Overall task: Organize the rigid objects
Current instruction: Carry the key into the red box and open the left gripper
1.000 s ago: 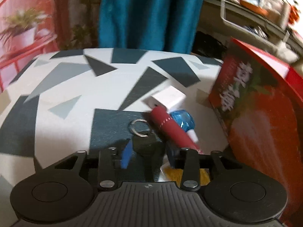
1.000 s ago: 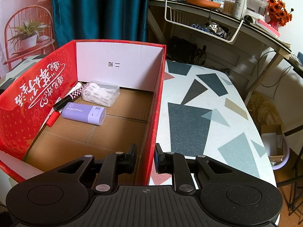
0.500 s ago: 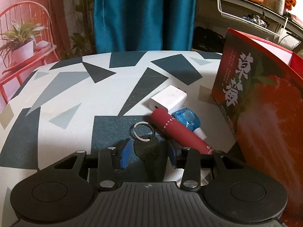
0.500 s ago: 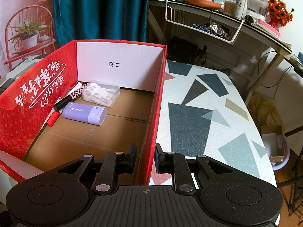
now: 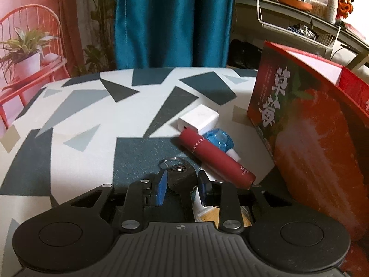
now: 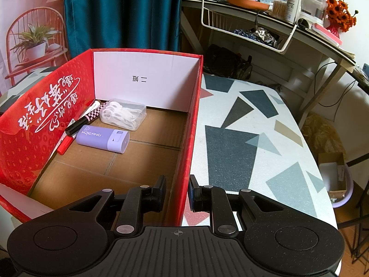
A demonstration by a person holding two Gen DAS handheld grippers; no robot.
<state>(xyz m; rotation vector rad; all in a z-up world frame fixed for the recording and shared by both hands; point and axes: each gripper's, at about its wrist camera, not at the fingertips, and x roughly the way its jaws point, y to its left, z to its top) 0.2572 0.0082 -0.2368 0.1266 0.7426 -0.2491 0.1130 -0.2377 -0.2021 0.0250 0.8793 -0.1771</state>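
While the left gripper [image 5: 180,182] has just been closing around the black key [image 5: 181,180], its blue pads [image 5: 162,185] stand right at the key's head, and it is hard to tell whether they press firmly yet. The key lies on the patterned table [image 5: 76,120], its metal ring [image 5: 172,163] pointing away, just beside the red tube [image 5: 215,158]. A key head is thin and flat, so it could pivot or slide out once lifted, and the dangling ring could catch the tube and drag it along. The white block [image 5: 198,118] and blue piece [image 5: 218,139] sit close behind. The right gripper [image 6: 177,192] is clamped on the near wall of the red box [image 6: 192,124]; if that hold slackens, the box may shift as the key goes in.
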